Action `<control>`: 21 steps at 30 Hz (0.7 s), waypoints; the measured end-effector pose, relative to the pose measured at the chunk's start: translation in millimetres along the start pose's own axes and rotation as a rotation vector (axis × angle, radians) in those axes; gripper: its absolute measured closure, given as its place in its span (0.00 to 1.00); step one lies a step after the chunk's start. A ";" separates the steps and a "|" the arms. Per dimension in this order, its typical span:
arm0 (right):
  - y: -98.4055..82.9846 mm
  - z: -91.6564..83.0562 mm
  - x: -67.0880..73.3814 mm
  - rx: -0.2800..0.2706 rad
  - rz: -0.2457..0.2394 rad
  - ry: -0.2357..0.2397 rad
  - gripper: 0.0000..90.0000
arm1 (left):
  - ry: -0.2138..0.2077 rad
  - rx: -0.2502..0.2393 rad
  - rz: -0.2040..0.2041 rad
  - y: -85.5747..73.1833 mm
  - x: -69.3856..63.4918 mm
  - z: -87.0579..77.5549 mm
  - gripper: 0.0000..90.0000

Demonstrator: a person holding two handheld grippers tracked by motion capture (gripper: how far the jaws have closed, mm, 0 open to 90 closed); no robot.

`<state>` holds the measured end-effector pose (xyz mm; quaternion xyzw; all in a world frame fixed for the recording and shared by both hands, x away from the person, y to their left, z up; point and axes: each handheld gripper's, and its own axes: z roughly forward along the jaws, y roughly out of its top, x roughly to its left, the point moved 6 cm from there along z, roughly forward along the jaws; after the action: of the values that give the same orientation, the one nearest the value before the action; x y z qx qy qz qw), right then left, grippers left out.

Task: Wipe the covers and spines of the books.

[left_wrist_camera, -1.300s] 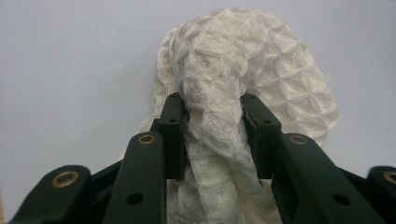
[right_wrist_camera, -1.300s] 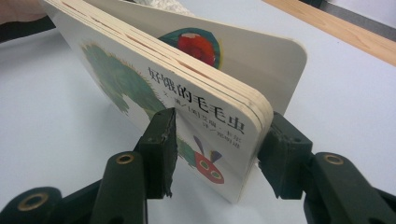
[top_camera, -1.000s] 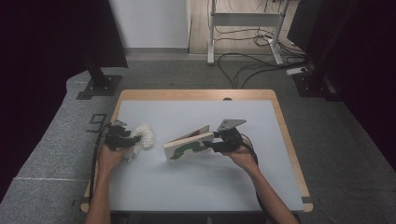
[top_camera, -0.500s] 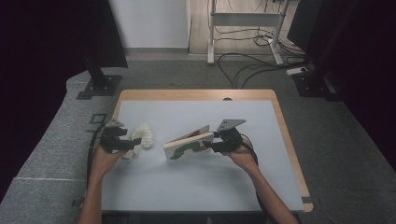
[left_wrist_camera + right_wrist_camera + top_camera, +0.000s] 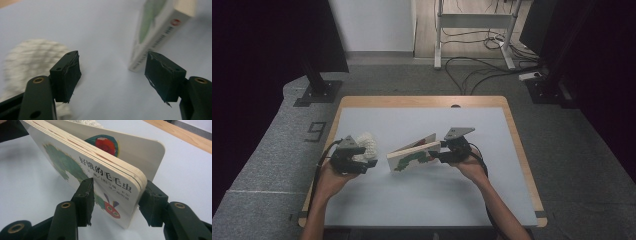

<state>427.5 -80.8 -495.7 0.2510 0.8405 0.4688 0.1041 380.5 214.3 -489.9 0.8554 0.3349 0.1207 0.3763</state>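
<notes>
- Board book (image 5: 105, 167): stiff, thick, smooth; right gripper (image 5: 116, 202) fingers clamp its closed pages at the corner, front cover splayed.
- Left gripper (image 5: 112, 75): fingers apart, empty, having just narrowed; soft white cloth (image 5: 30, 57) beside.

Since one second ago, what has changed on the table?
The left tool moved toward the board book, leaving the white cloth behind; its jaws have just been closing, with nothing between them. The right tool kept holding the book upright.
</notes>
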 end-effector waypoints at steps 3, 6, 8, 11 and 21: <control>0.0 0.1 -0.1 0.001 0.001 0.000 0.53 | -0.024 0.001 0.030 1.6 -11.3 7.2 0.34; 0.0 0.0 -0.1 0.001 0.000 0.001 0.53 | -0.039 -0.008 0.058 6.4 -21.3 12.4 0.39; 0.0 0.0 -0.1 0.001 0.001 0.001 0.53 | -0.041 -0.016 0.074 11.3 -26.0 15.8 0.43; -0.1 -0.2 0.1 0.001 0.000 0.000 0.54 | -0.039 -0.017 0.104 15.7 -29.5 20.8 0.50; -0.9 -2.3 0.0 0.002 -0.005 -0.006 0.59 | -0.042 -0.023 0.166 19.8 -32.8 30.0 0.71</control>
<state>426.3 -82.9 -495.3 0.2505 0.8412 0.4670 0.1076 379.3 165.9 -494.7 0.8782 0.2536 0.1372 0.3816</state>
